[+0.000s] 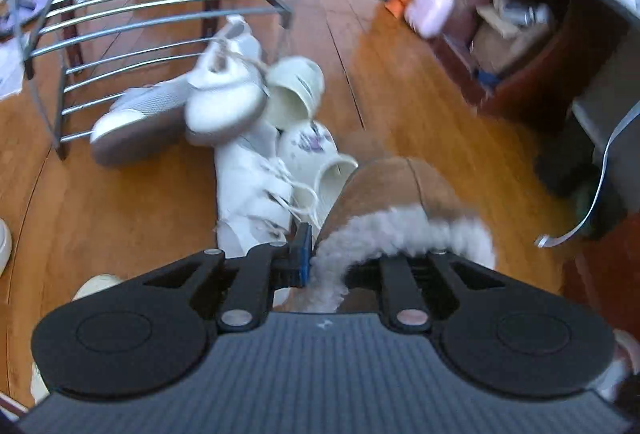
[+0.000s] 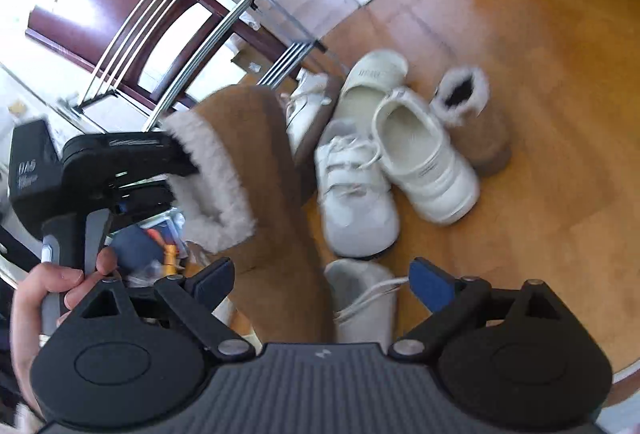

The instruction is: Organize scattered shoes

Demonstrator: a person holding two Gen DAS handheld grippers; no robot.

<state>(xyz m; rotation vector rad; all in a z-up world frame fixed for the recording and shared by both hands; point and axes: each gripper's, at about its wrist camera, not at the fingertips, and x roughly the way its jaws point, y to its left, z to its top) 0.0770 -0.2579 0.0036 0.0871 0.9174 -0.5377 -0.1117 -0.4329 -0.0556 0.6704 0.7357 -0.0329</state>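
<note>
Above the wooden floor (image 2: 540, 46), the left gripper (image 2: 180, 158) is clamping the fleece cuff of a tan boot (image 2: 256, 162) and holding it off the ground. The right gripper (image 2: 320, 278) is hanging with jaws apart, holding nothing. By my judgement the job is barely starting: the metal shoe rack (image 1: 160, 6) is showing bare rails, while the matching boot (image 2: 476, 122), white sneakers (image 2: 352, 190) and cream slippers (image 2: 424, 162) are lying heaped beside it.

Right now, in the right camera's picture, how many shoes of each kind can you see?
Brown furry boots: 2
White lace-up sneakers: 3
Cream slip-on shoes: 2
Total: 7
</note>
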